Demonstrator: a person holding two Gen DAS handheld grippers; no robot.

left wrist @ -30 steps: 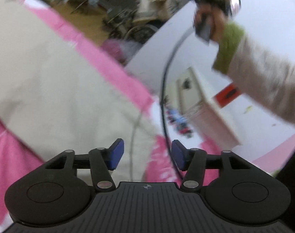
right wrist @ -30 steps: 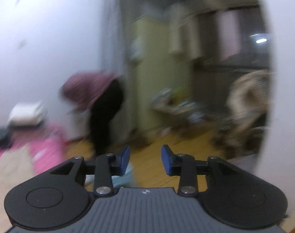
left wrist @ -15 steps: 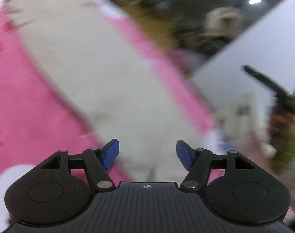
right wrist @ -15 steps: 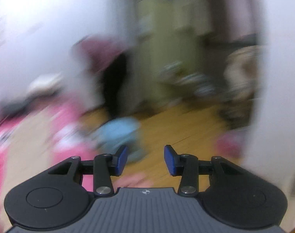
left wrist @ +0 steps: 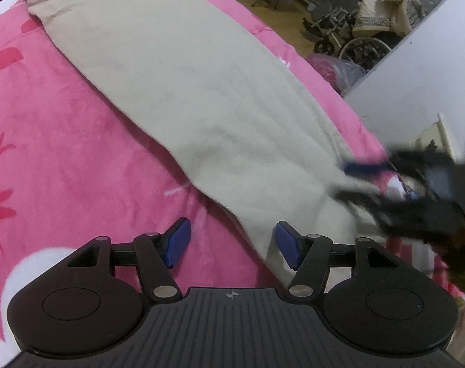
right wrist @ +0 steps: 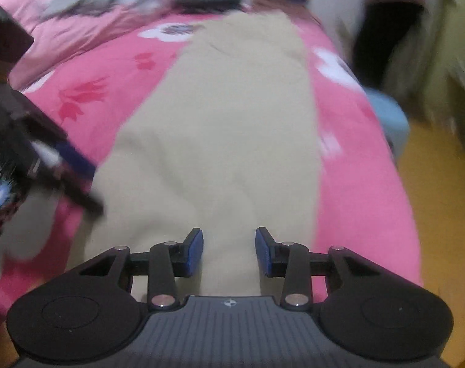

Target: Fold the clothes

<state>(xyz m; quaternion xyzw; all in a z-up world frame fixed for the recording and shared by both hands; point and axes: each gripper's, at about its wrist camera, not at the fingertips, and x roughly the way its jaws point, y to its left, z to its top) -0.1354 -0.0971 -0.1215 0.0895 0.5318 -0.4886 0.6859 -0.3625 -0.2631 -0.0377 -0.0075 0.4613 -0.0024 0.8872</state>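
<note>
Left wrist view: the left gripper (left wrist: 230, 243), jaws apart and empty, hangs over the near edge of the beige garment (left wrist: 183, 70), spread long on the pink blanket (left wrist: 63, 153), seemingly ready to pinch. Right wrist view: the right gripper (right wrist: 229, 253), its narrower jaws just closing on nothing, sits above the same near end.

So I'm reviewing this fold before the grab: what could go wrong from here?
1. The left gripper is open with only the beige garment's edge between its fingers, so closing might also pinch the pink blanket.
2. The right gripper, jaws just closing, hangs over the middle of the cloth rather than a corner, so the fold may come out skewed.
3. The grippers are close and could collide.
</note>
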